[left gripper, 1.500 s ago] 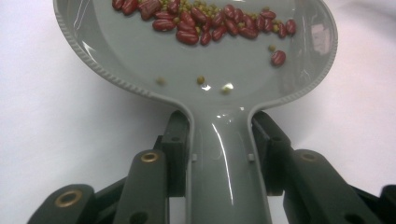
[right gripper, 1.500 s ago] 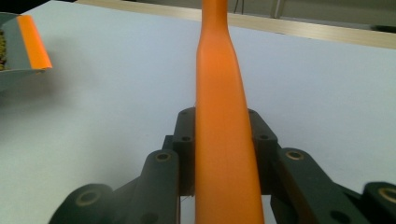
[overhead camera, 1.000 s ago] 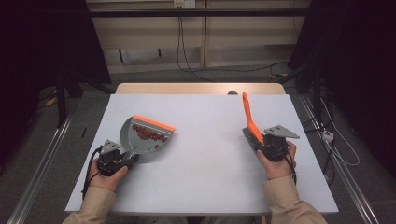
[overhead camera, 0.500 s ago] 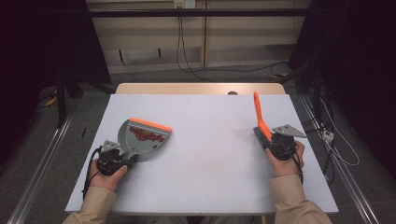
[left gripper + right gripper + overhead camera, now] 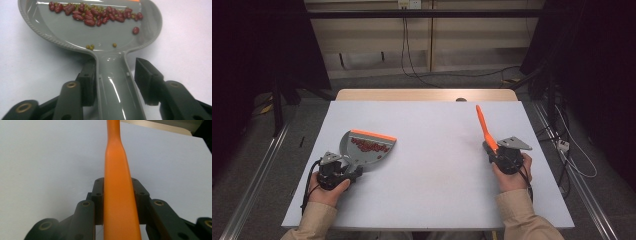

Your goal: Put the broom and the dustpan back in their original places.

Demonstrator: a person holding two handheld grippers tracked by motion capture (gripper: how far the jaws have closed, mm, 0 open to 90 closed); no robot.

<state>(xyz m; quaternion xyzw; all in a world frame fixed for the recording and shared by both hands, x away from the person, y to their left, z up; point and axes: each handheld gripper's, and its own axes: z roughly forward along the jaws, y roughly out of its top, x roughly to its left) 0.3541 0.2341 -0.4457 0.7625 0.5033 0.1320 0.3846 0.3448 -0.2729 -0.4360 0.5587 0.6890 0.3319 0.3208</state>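
Beside the beans point(image 5: 95, 15), dustpan point(image 5: 364, 147) and orange handle point(image 5: 484, 127) lie well apart.

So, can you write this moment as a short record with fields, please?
table: white board
left gripper: jaws just opened, gap on one side of dustpan handle
dustpan: grey, orange lip, flat on board
contents: red beans, few green ones
right gripper: shut on brush handle
brush handle: orange, pointing away from the person
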